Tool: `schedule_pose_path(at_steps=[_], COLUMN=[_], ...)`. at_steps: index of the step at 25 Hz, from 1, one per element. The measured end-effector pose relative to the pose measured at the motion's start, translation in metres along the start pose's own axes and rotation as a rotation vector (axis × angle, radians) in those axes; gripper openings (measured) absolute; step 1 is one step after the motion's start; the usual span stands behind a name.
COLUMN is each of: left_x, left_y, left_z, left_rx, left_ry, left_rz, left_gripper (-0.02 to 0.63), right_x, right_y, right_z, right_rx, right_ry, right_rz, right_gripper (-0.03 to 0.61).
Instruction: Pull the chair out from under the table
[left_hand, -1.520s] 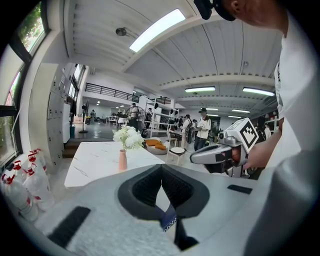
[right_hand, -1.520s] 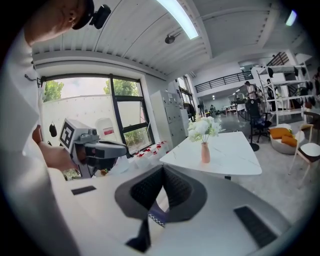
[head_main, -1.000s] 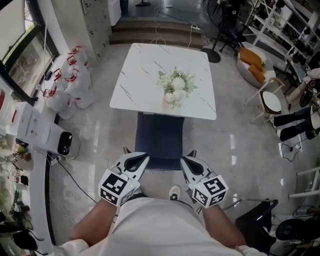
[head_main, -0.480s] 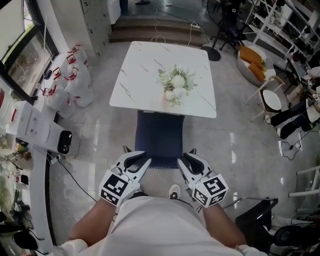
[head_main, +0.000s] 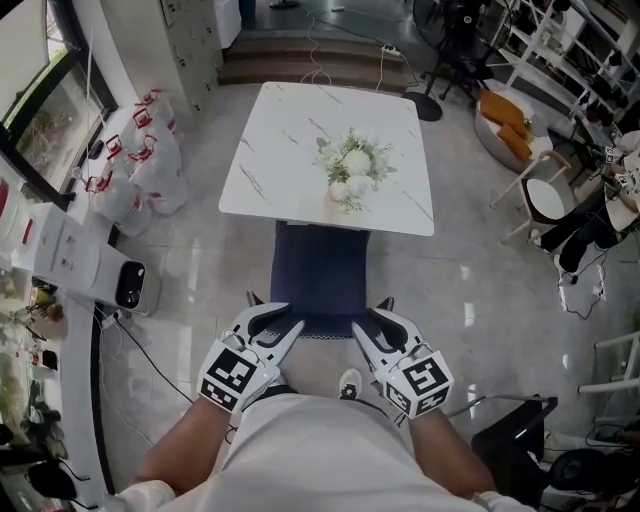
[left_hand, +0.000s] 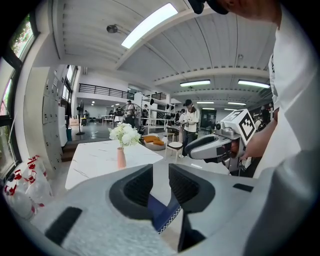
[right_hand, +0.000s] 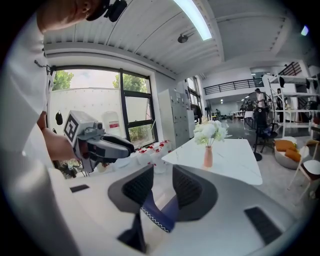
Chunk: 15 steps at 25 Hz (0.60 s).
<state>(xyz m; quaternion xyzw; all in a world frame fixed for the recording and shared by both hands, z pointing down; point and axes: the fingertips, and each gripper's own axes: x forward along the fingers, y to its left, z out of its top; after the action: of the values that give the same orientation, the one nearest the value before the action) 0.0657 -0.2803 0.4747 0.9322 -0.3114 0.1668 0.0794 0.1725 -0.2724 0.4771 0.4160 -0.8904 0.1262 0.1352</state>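
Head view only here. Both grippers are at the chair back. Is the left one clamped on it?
Observer: No. The left gripper view shows the left gripper with its jaws apart; they have just been opening. The chair has its blue top edge between the pads, not clamped.
Operator: Right one?
Observer: Same in the right gripper view. The right gripper has just been opening its jaws, and the blue edge sits loose between them.
Operator: Any mark on that edge to track?
Observer: Yes, white zigzag stitching runs along it.
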Motion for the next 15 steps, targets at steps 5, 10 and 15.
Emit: schedule_pose_path(at_steps=[5,10,15], left_x=[0.000,0.006,0.014], left_y=[-0.002,-0.004,-0.009], left_z=[-0.006,-0.040,-0.099], left_rx=[0.018,0.088,0.128], left_ry=[0.028,0.164,0.335], left_rz=[-0.007,-0.039,-0.085], left_gripper=[0.107,0.107,0.114], right_x=[0.000,0.005,0.008], right_y=[-0.001,-0.002,-0.006], right_z=[-0.010,-0.047,-0.101], right_rx=[-0.008,-0.088,-0.168], right_ry=[0.034,0.178,0.360], right_rz=[0.000,0.014,0.034], right_gripper=[0.120,0.112,0.112])
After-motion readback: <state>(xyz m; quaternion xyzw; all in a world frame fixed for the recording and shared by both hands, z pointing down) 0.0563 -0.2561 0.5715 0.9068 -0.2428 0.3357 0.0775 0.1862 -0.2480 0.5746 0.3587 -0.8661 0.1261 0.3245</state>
